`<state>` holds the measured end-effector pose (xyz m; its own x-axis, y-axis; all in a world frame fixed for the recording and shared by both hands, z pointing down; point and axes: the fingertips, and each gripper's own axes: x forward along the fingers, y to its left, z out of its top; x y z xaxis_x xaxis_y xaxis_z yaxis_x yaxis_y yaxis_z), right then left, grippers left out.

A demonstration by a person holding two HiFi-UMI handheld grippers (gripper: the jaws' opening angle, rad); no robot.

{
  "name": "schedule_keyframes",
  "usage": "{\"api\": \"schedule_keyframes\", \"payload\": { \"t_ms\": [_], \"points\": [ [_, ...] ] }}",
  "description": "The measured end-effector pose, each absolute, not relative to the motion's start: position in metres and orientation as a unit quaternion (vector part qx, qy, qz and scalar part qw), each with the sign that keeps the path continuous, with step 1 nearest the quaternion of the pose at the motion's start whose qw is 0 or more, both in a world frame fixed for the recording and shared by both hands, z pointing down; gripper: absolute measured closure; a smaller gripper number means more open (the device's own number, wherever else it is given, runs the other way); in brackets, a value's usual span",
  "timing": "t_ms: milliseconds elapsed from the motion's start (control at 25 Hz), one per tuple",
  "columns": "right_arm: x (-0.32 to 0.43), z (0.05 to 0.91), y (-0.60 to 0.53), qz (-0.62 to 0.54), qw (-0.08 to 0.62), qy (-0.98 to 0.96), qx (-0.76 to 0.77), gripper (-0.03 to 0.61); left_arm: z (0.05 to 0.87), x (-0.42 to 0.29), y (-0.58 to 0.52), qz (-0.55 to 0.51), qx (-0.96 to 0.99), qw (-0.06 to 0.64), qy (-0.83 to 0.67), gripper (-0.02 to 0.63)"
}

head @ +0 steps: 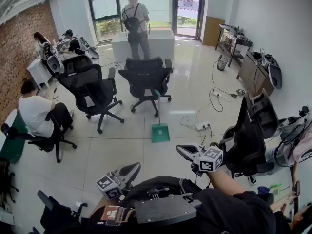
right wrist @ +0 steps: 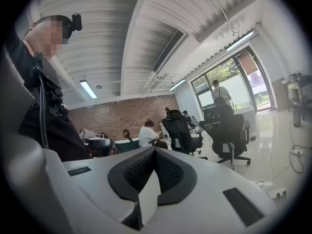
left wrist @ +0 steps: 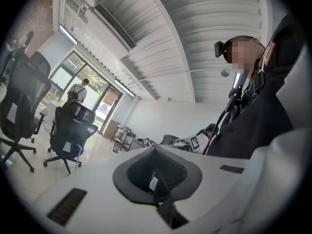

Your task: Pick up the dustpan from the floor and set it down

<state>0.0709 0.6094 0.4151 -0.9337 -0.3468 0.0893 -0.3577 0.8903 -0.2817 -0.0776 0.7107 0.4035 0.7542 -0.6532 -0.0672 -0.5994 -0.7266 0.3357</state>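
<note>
A green dustpan (head: 160,132) lies on the glossy white floor in the middle of the head view, its thin handle rising toward a black office chair (head: 146,78). Both grippers are held low and close to my body, well short of the dustpan. My left gripper (head: 133,167) is at the lower left, its jaws together with nothing between them. My right gripper (head: 182,150) points left, level, shut and empty. In the left gripper view the dark pads (left wrist: 168,172) meet in a closed V. The right gripper view shows its pads (right wrist: 168,169) pressed together the same way.
A second black chair (head: 90,89) stands left of the first, and a third (head: 248,140) is close at my right. A power strip (head: 202,126) with cables lies right of the dustpan. People sit at desks on the left; one person (head: 135,23) stands by a white table.
</note>
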Motion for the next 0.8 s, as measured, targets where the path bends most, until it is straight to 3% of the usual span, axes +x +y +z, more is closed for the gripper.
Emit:
{"api": "schedule_keyframes", "payload": {
  "t_ms": [480, 800],
  "points": [
    [0.183, 0.433, 0.558, 0.161, 0.011, -0.971, 0.178, 0.555, 0.412, 0.041, 0.673, -0.060, 0.929, 0.155, -0.330, 0.606],
    [0.143, 0.441, 0.524, 0.152, 0.021, -0.971, 0.183, 0.555, 0.417, -0.005, 0.634, -0.074, 0.927, 0.144, -0.339, 0.606]
  ]
}}
